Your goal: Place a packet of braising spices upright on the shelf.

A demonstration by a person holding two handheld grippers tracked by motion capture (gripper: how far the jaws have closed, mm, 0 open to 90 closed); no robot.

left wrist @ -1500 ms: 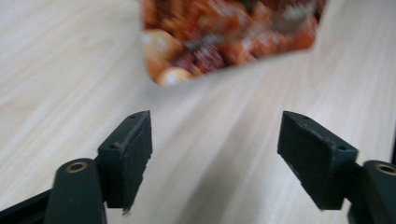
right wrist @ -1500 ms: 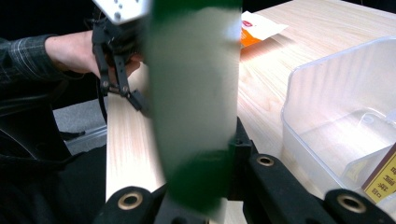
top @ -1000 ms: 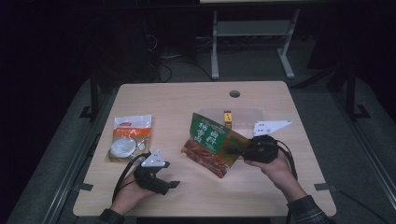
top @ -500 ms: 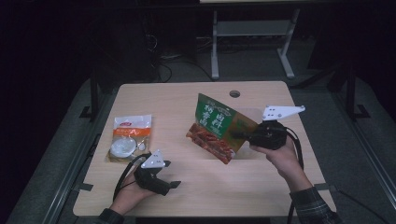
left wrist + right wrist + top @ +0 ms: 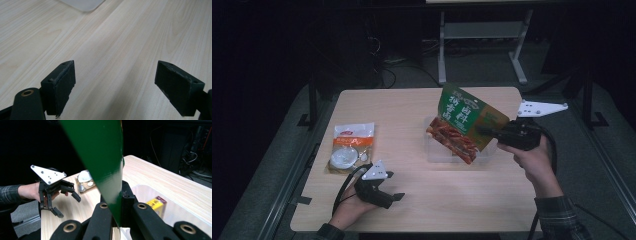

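A green snack bag (image 5: 464,122) with red food pictured on it hangs tilted above the table, and my right gripper (image 5: 486,131) is shut on its right edge. In the right gripper view the jaws (image 5: 117,202) pinch the green bag (image 5: 100,152), which rises through the middle of the picture. Under the bag lies a clear plastic tray (image 5: 434,155) holding a small yellow box (image 5: 156,203). At the front left my left gripper (image 5: 396,197) rests low on the wood, open, its jaws (image 5: 115,82) wide apart over bare tabletop.
A white and orange packet (image 5: 349,147) lies at the table's left side. The wooden table (image 5: 402,107) is bare at the back left and along the front. Behind it stand a metal frame (image 5: 482,32) and cables on a dark floor.
My right gripper has lifted the green bag up and toward the far right, above the clear tray. The left gripper has stayed put.
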